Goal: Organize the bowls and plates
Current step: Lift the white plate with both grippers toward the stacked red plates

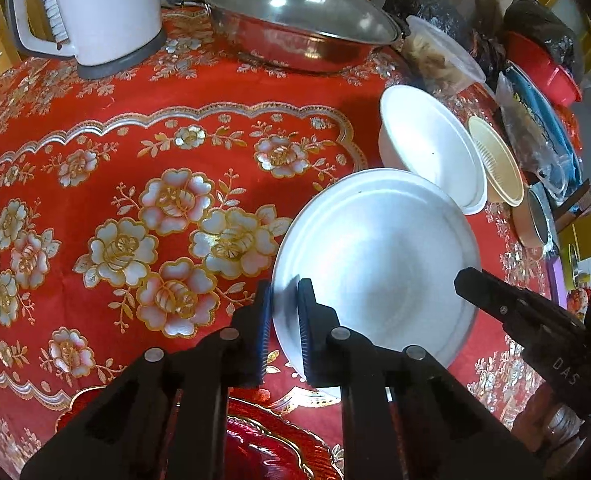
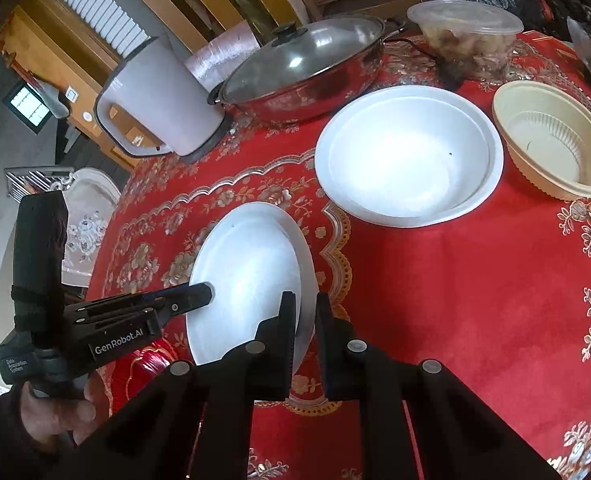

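Above the red tablecloth [image 2: 435, 280], the white plate [image 1: 375, 248] hangs tilted, its opposite rims pinched by the left gripper [image 1: 284, 308] and right gripper [image 2: 305, 320]. The white bowl [image 2: 407, 156] and beige bowl [image 2: 555, 140] sit unstacked beyond, so sorting looks barely begun.

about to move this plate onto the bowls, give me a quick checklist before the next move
1. Left gripper shut on the white plate rim: ok, pads sit on both sides of the edge.
2. Right gripper shut on the opposite rim: ok.
3. Plate clear of the tablecloth: ok, it hangs tilted, with a red plate showing below it.
4. White bowl empty and upright: ok, apart from a tiny dark speck inside.
5. Path to the bowl free: ok, bare cloth lies between.
6. Beige bowl clear of the white bowl: cannot tell, their rims look very close.
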`<state>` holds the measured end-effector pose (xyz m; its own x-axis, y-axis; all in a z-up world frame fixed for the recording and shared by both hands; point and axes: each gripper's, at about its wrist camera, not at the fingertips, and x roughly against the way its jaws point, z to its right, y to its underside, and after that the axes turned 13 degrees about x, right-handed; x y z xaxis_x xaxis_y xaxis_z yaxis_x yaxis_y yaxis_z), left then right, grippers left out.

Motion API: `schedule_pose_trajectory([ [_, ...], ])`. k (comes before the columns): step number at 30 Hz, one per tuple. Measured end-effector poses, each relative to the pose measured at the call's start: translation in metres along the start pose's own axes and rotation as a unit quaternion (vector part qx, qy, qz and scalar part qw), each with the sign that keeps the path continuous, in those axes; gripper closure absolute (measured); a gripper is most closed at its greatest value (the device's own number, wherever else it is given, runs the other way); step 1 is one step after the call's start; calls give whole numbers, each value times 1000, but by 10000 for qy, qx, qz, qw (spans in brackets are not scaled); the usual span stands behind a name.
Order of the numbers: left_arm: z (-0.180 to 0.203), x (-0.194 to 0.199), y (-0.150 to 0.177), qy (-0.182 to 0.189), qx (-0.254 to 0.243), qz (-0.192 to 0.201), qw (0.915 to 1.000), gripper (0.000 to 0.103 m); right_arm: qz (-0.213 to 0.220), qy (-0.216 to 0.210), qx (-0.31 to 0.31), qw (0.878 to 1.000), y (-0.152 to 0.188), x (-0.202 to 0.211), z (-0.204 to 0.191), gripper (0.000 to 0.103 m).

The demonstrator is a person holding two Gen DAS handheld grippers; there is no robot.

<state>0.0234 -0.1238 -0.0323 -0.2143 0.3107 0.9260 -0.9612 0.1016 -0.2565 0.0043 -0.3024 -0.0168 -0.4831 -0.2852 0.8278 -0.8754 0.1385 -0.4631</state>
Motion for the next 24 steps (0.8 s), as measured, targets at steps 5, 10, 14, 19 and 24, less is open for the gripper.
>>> schedule_pose_trajectory([
  [5,-1,2,0,-46,-115,132,9998,95,128,-85,-153,9998,2,5,4,95],
  [10,-5,-6,-2,-55,-60,12,10000,100,146,-169,-341,9992,6,3,12,96],
  [14,-4,-12,-1,12,-128,-163,9998,100,91,-166,-409,9990,8,-2,18,96],
  [19,-5,-11,-6,176,-184,-238,9994,92,39,-179,-538,9984,11,-10,30,95],
  [24,-11,-13,-9,399,-85,-309,9987,46,-8,-308,-756,9967,15,-17,41,90],
])
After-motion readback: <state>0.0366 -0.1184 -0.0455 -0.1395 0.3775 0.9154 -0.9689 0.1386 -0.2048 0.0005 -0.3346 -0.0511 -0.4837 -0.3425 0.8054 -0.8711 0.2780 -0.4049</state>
